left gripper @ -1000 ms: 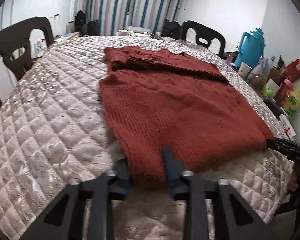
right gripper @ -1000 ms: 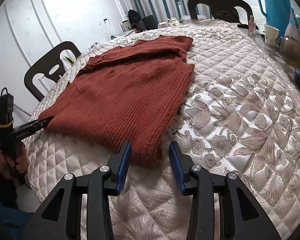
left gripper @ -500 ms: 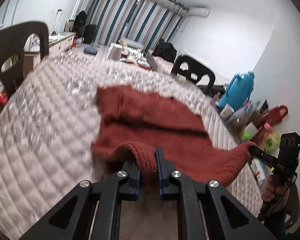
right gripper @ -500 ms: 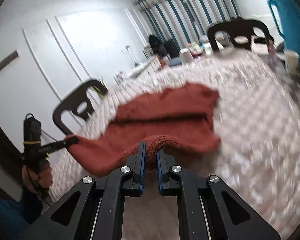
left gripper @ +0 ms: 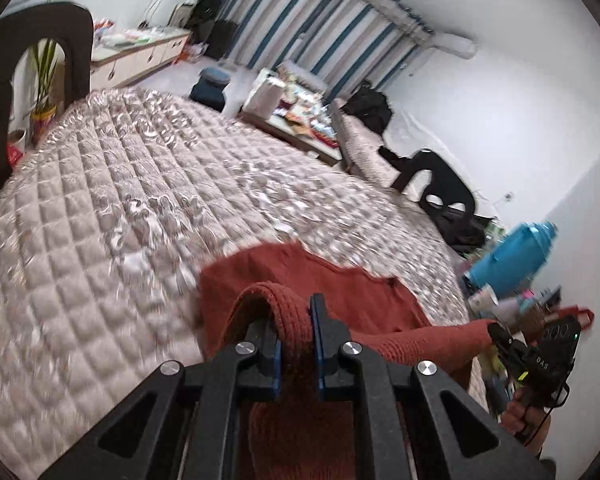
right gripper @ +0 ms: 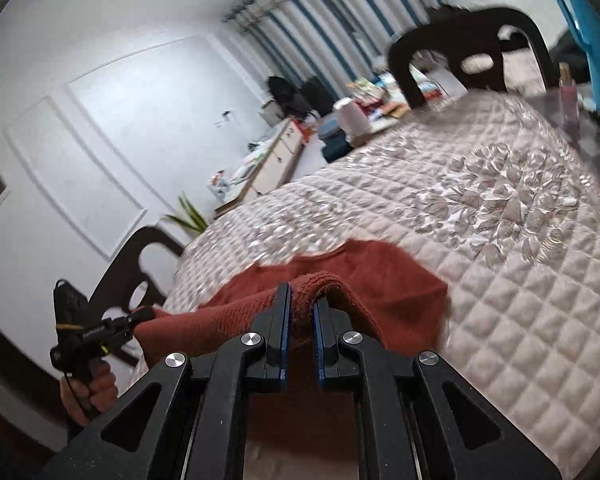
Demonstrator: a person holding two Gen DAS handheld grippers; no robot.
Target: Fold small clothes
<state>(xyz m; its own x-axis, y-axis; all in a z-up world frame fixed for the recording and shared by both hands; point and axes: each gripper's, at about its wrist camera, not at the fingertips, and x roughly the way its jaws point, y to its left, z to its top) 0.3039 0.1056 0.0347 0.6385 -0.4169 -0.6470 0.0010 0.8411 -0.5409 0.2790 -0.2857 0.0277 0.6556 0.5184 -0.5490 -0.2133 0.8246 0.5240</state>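
A rust-red knitted sweater [left gripper: 340,292] lies on the quilted table cover [left gripper: 120,216]. My left gripper [left gripper: 294,320] is shut on one corner of its near hem and holds it lifted above the table. My right gripper [right gripper: 300,312] is shut on the other hem corner of the sweater [right gripper: 380,276], also lifted. The hem hangs stretched between the two grippers. The right gripper shows at the right of the left wrist view [left gripper: 500,334], and the left gripper at the left of the right wrist view [right gripper: 136,316], each pinching red fabric. The sweater's far part still rests on the cover.
Dark chairs stand at the table's sides [left gripper: 40,40] and far end [right gripper: 460,48]. A blue thermos jug [left gripper: 508,256], cups and small items crowd the table's right edge. A low table with clutter [left gripper: 296,120] stands beyond. The quilted cover [right gripper: 500,240] stretches ahead.
Both grippers closed on the sweater's near hem corners, lifted them and carried them forward over the garment toward its far end. The views are blurred with motion.
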